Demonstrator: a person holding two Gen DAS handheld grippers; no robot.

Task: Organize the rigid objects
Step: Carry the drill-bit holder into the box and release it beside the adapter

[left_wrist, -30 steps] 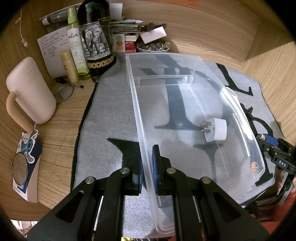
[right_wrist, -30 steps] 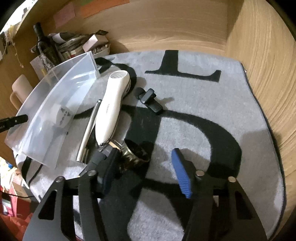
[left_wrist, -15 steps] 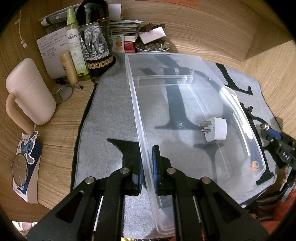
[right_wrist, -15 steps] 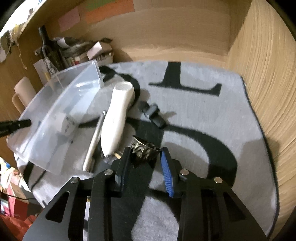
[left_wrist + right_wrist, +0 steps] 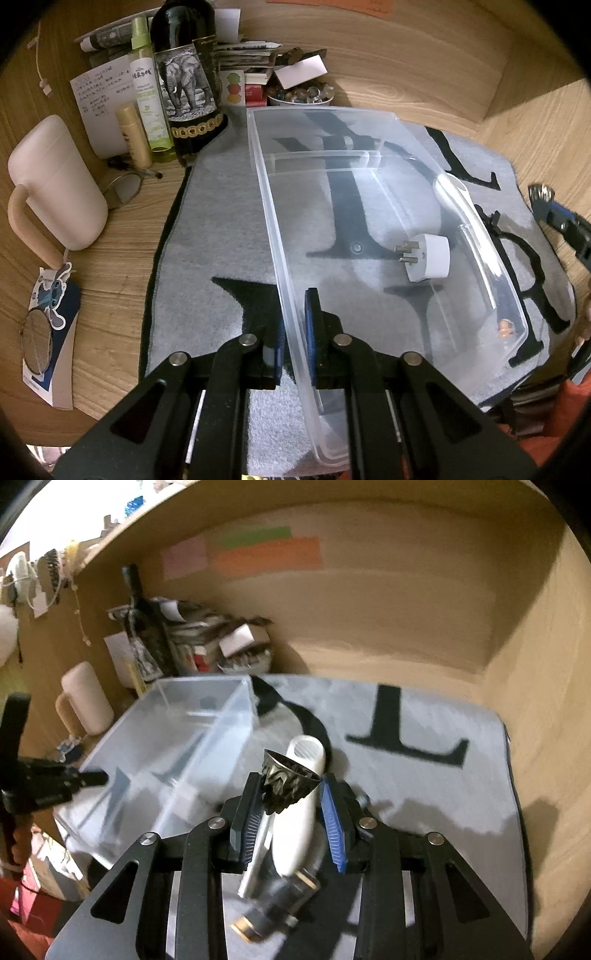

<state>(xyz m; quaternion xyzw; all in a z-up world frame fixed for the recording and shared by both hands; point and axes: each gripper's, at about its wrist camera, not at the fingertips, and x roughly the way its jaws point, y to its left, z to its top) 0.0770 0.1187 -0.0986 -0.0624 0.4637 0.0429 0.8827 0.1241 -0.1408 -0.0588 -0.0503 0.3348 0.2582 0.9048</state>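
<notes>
Sitting between the right gripper's (image 5: 290, 812) blue ribbed pads, a dark ridged cup-shaped piece (image 5: 286, 784) is clamped above the grey mat (image 5: 424, 775), its wide mouth tilted up and away. Below it lie a smooth white shaver-like device (image 5: 299, 812), long axis pointing away, and a metal rod (image 5: 255, 860). Left of the piece stands the clear plastic bin (image 5: 269, 206), its near wall pinched by the closed left gripper (image 5: 295, 332); a white plug (image 5: 428, 258) rests inside.
</notes>
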